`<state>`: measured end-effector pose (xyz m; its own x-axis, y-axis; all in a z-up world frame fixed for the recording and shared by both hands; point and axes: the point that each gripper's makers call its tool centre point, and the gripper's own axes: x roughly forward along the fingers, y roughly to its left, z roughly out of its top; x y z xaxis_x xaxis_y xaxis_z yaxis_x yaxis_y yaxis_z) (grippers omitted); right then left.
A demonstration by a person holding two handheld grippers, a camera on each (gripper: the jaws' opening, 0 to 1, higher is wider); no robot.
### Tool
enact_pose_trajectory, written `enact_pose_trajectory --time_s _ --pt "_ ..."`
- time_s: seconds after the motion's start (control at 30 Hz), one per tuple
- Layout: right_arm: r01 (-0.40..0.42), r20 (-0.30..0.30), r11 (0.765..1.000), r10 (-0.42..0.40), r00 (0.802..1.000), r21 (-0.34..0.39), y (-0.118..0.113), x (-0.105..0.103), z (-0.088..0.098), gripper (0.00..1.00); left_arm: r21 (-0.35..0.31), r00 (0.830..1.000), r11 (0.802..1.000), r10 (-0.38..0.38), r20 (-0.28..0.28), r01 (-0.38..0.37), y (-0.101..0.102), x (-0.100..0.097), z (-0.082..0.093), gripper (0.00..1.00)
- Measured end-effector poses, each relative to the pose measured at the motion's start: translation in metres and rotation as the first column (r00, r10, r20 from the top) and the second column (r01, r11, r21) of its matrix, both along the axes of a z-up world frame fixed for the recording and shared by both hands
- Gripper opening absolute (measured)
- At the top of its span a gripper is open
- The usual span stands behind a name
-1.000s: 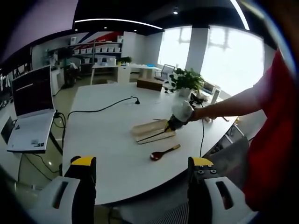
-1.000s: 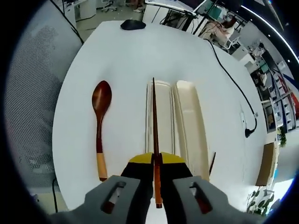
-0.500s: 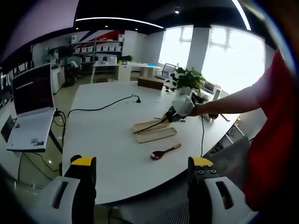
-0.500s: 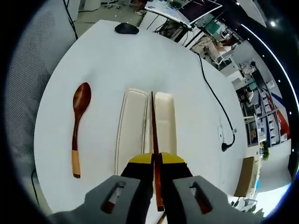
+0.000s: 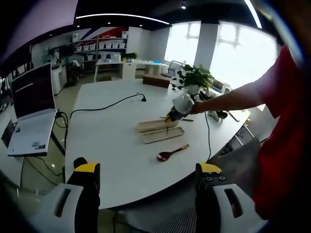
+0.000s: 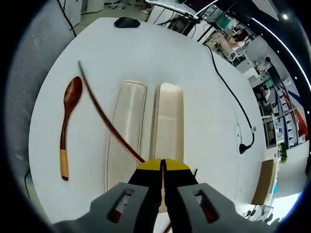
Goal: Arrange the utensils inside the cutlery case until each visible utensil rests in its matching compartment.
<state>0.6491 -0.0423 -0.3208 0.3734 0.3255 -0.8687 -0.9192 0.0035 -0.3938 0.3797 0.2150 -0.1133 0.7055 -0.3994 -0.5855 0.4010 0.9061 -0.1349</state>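
Right gripper view: chopstick [image 6: 109, 124] now swung left across case [image 6: 146, 131], right gripper [image 6: 163, 170] clamped on it; left gripper [image 5: 146, 167] gaping, empty.

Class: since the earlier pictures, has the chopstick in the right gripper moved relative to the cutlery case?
Yes. The chopstick has swung leftward, now crossing the cutlery case diagonally toward the spoon.

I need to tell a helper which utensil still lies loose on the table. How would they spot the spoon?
On the round white table, find the pale two-part cutlery case. The spoon lies on the bare tabletop beside the case's long edge, apart from it. Unlike the thin dark chopstick slanting across the case, it has a broad reddish-brown bowl and a light handle end.
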Motion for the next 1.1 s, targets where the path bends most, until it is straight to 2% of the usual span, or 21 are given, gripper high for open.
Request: enact_pose_trajectory --time_s 0.03,0.07,0.1,0.13,0.17,0.23,0.3,0.37,0.4,0.43,0.53,0.6,0.63,0.67,0.77,0.9,0.93,0.97,1.0,1.03,1.1 --pt "0.055 -0.069 0.998 -0.052 0.996 0.041 0.001 -0.007 -0.005 0.00 -0.007 1.000 1.000 0.000 -0.006 0.000 -0.001 0.000 -0.001 0.83" --pt "0.084 -0.094 0.992 -0.076 0.993 0.089 0.005 -0.007 -0.002 0.00 -0.004 1.000 1.000 -0.001 -0.011 0.001 -0.001 -0.001 -0.001 0.83" --pt "0.115 -0.079 0.982 -0.104 0.991 0.152 0.008 -0.001 0.006 0.00 0.005 1.000 1.000 -0.001 -0.010 0.001 -0.001 -0.001 -0.002 0.83" --pt "0.151 -0.115 0.970 -0.131 0.985 0.189 0.010 -0.003 0.008 0.00 0.005 1.000 1.000 0.000 -0.008 0.000 -0.001 -0.001 -0.002 0.83" --pt "0.187 -0.146 0.961 -0.159 0.976 0.203 0.009 -0.004 0.007 0.00 -0.011 1.000 1.000 0.007 -0.014 -0.007 -0.002 -0.001 -0.004 0.83" --pt "0.174 -0.119 0.965 -0.152 0.981 0.195 0.002 -0.002 0.005 0.00 -0.028 0.999 1.000 0.003 -0.033 -0.004 -0.005 -0.001 -0.010 0.83" --pt "0.194 -0.152 0.962 -0.166 0.974 0.193 -0.001 -0.009 -0.002 0.00 -0.018 0.999 1.000 -0.006 -0.041 0.005 -0.009 -0.002 -0.014 0.83" --pt "0.191 -0.132 0.961 -0.166 0.977 0.202 -0.002 -0.011 -0.002 0.00 -0.012 0.999 1.000 -0.023 -0.038 0.023 -0.013 -0.002 -0.013 0.83" --pt "0.214 -0.133 0.951 -0.187 0.973 0.223 -0.003 -0.010 0.001 0.00 -0.010 0.999 1.000 -0.030 -0.039 0.030 -0.014 -0.002 -0.012 0.83" --pt "0.266 -0.177 0.930 -0.225 0.958 0.252 -0.001 -0.014 0.002 0.00 -0.010 0.999 0.999 -0.032 -0.037 0.032 -0.014 -0.001 -0.012 0.83" --pt "0.335 -0.213 0.902 -0.283 0.935 0.272 -0.008 -0.015 0.005 0.00 -0.020 0.999 0.999 -0.033 -0.034 0.032 -0.016 0.000 -0.011 0.83" --pt "0.410 -0.239 0.871 -0.352 0.905 0.270 -0.016 -0.015 0.007 0.00 -0.021 0.999 0.999 -0.034 -0.033 0.033 -0.016 0.000 -0.011 0.83" --pt "0.420 -0.252 0.861 -0.355 0.900 0.286 -0.015 -0.016 0.009 0.00 -0.023 0.999 0.999 -0.038 -0.031 0.037 -0.017 0.000 -0.011 0.83" --pt "0.409 -0.241 0.866 -0.348 0.906 0.286 -0.017 -0.015 0.010 0.00 -0.025 0.999 0.999 -0.041 -0.030 0.040 -0.018 0.000 -0.010 0.83" --pt "0.484 -0.282 0.827 -0.410 0.867 0.287 -0.020 -0.019 0.013 0.07 -0.025 0.998 0.998 -0.053 -0.028 0.053 -0.021 -0.001 -0.010 0.83" --pt "0.518 -0.296 0.802 -0.438 0.849 0.299 -0.020 -0.021 0.018 0.11 -0.030 0.998 0.998 -0.057 -0.018 0.057 -0.022 -0.001 -0.006 0.83" --pt "0.551 -0.311 0.780 -0.467 0.828 0.297 -0.022 -0.022 0.018 0.12 -0.030 0.998 0.998 -0.058 -0.015 0.057 -0.022 0.000 -0.005 0.83" --pt "0.595 -0.353 0.747 -0.494 0.795 0.295 -0.023 -0.025 0.018 0.14 -0.030 0.998 0.998 -0.060 -0.012 0.059 -0.022 0.000 -0.004 0.83" --pt "0.653 -0.408 0.697 -0.526 0.746 0.295 -0.023 -0.028 0.018 0.16 -0.029 0.998 0.998 -0.061 -0.009 0.060 -0.022 0.000 -0.003 0.83" --pt "0.682 -0.426 0.669 -0.547 0.721 0.296 -0.025 -0.028 0.018 0.18 -0.028 0.998 0.998 -0.060 -0.006 0.060 -0.021 0.000 -0.003 0.83" --pt "0.749 -0.496 0.596 -0.575 0.650 0.290 -0.026 -0.034 0.017 0.19 -0.031 0.998 0.998 -0.058 -0.004 0.058 -0.021 -0.001 -0.002 0.83"
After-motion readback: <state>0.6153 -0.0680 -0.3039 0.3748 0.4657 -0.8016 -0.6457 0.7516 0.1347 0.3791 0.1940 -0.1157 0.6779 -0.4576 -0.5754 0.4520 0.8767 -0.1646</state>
